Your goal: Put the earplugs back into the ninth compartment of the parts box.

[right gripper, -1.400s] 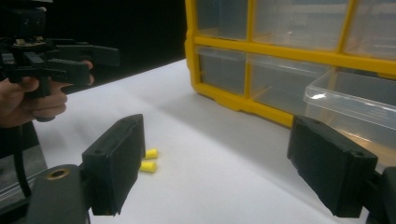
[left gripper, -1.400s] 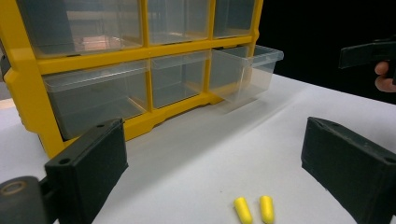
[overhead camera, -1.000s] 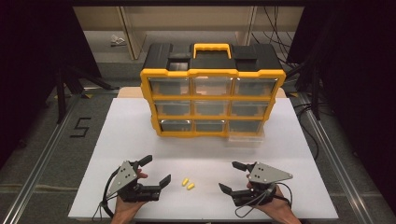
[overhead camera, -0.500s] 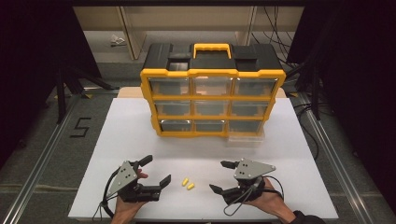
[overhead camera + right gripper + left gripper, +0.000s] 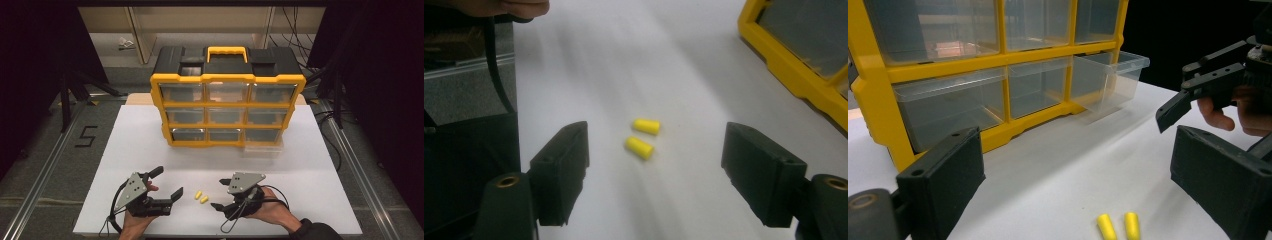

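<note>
2 yellow earplugs, 1 organizer cabinet with 9 clear drawers, 1 drawer pulled out, 2 grippers; floor clutter too blurry to count.

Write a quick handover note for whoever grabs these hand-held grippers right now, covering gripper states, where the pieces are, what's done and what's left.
Left hand-held gripper: open, empty, resting on the white table left of the pieces.
Right hand-held gripper: open, empty, jaws just been closing a little, aimed at the pieces.
Two yellow earplugs: side by side on the table between the grippers, untouched.
Yellow drawer organizer: at the table's far side; its bottom-right clear drawer is pulled out.
Done: drawer opened. Left: probably pick up the earplugs and put them in that drawer.
</note>
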A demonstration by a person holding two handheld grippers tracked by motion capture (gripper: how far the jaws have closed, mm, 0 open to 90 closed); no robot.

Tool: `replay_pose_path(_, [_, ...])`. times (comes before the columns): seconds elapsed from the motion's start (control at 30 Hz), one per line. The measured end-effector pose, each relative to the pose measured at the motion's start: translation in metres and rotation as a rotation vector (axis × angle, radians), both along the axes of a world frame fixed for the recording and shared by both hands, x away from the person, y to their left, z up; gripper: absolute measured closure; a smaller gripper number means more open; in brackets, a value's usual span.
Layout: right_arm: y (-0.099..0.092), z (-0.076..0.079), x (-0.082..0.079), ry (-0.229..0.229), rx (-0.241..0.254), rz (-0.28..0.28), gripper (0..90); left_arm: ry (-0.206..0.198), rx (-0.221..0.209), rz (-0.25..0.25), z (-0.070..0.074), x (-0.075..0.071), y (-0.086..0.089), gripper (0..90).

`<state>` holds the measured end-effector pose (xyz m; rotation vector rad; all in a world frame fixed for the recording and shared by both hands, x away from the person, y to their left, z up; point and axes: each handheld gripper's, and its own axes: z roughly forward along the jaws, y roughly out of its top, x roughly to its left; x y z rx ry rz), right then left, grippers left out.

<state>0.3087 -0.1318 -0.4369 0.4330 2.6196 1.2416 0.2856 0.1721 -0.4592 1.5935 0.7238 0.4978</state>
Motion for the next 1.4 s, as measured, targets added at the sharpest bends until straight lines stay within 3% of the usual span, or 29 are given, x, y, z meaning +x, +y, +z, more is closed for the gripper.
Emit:
replay_pose_path(0.87, [0.042,-0.027,0.021,0.061,-0.155,0.104,40.8,-0.006,-0.008,-0.001,0.001,-0.001,0.0,6.8])
replay_pose_path(1.4, [0.055,-0.045,0.027,0.051,-0.248,0.132,62.5,-0.005,-0.007,-0.005,0.001,0.0,0.0,6.9])
